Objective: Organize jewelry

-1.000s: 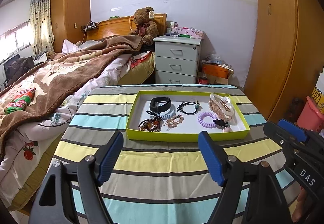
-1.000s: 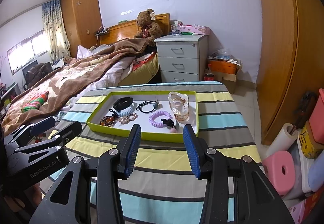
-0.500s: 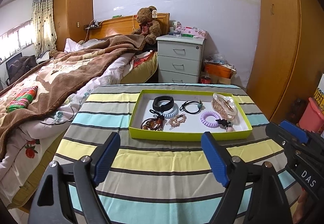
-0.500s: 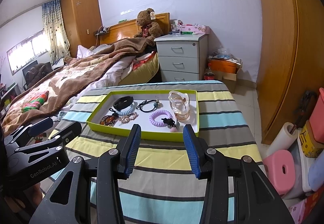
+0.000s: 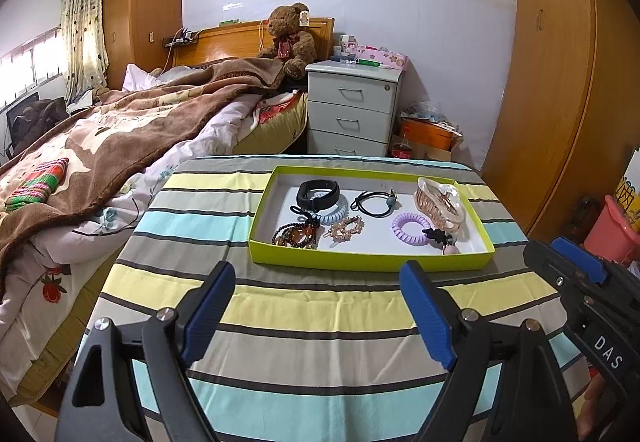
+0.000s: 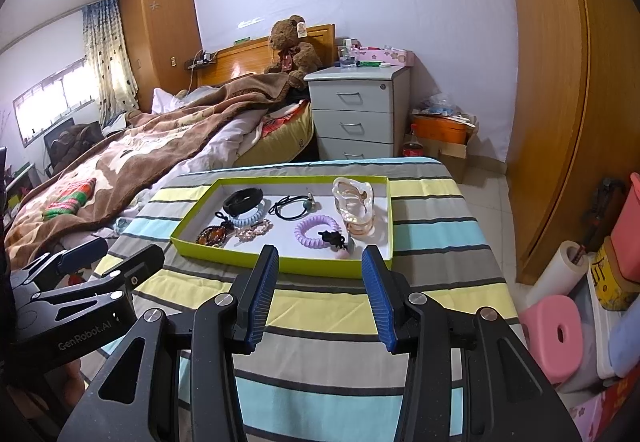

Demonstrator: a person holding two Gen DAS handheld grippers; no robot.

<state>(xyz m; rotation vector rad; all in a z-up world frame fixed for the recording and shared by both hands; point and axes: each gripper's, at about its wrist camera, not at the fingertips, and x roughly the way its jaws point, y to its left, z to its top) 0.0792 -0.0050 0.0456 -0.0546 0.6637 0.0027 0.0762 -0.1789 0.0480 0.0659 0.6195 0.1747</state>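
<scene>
My left hand-held gripper [image 5: 316, 298] hangs over the striped bench [image 5: 312, 322], jaws wide apart, empty. The green tray [image 5: 360, 262] lies at its 12 o'clock. Risk: the bead bracelet [image 5: 295, 234], gold clip [image 5: 346, 227] and black band [image 5: 318, 194] crowd together, so one pinch may drag neighbours. My right hand-held gripper [image 6: 319, 290], also apart and empty, faces the lilac coil [image 6: 318, 230] touching a black bow [image 6: 332, 238]; the pair may snag.
</scene>
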